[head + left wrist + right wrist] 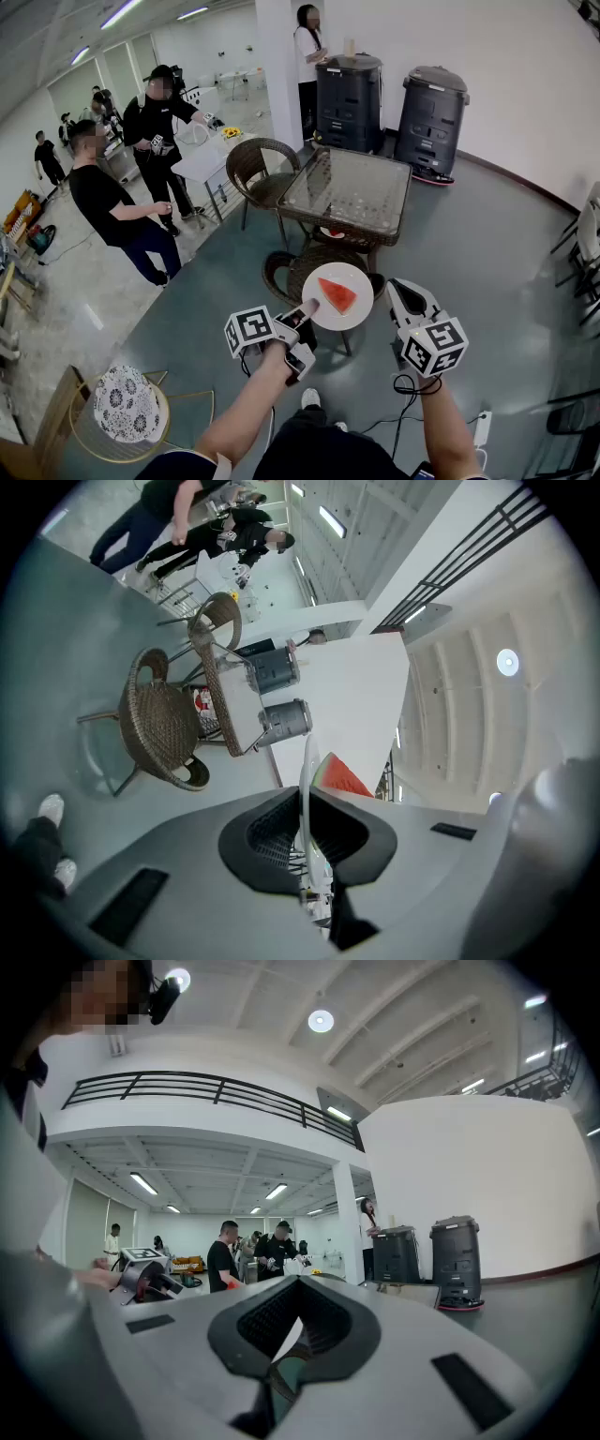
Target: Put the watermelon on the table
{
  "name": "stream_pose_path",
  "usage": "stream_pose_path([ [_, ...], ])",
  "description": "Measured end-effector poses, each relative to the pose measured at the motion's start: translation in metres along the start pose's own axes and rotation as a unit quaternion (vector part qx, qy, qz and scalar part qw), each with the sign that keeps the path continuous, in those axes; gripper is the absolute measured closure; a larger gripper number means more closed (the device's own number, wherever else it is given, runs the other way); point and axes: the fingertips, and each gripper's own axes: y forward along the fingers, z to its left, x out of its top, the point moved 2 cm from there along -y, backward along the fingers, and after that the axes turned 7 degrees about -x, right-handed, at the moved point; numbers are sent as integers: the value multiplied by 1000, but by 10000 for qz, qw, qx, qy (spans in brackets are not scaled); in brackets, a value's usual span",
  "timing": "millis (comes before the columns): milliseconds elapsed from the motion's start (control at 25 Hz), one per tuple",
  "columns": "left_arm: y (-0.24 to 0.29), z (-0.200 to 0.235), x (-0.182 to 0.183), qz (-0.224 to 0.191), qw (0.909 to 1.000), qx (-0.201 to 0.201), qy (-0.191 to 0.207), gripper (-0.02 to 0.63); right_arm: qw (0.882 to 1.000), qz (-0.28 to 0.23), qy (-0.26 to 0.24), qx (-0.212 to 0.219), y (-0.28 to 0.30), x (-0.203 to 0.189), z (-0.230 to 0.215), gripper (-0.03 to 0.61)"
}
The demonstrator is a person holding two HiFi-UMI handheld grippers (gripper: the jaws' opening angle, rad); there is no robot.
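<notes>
A red watermelon slice [338, 295] lies on a round white plate [323, 281]. My left gripper [307, 310] is shut on the plate's left rim and holds it over a wicker chair [300, 264]. In the left gripper view the plate [307, 785] stands edge-on between the jaws, with the watermelon slice [341, 776] on its right side. The glass-topped wicker table [352, 192] stands just beyond the chair. My right gripper [401, 292] hovers to the right of the plate, shut and with nothing in it.
A second wicker chair [262, 169] stands left of the table. Two dark bins [349, 101] [433, 117] line the far wall. Several people [112, 202] stand at the left. A stool with a patterned cushion [127, 408] sits near left, and a power strip [483, 428] lies on the floor at right.
</notes>
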Motion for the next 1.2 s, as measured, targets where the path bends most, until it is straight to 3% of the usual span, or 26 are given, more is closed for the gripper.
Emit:
stream_pose_path([
  [1200, 20, 8, -23, -103, 9999, 60, 81, 592, 9999, 51, 152, 28, -12, -18, -30, 577],
])
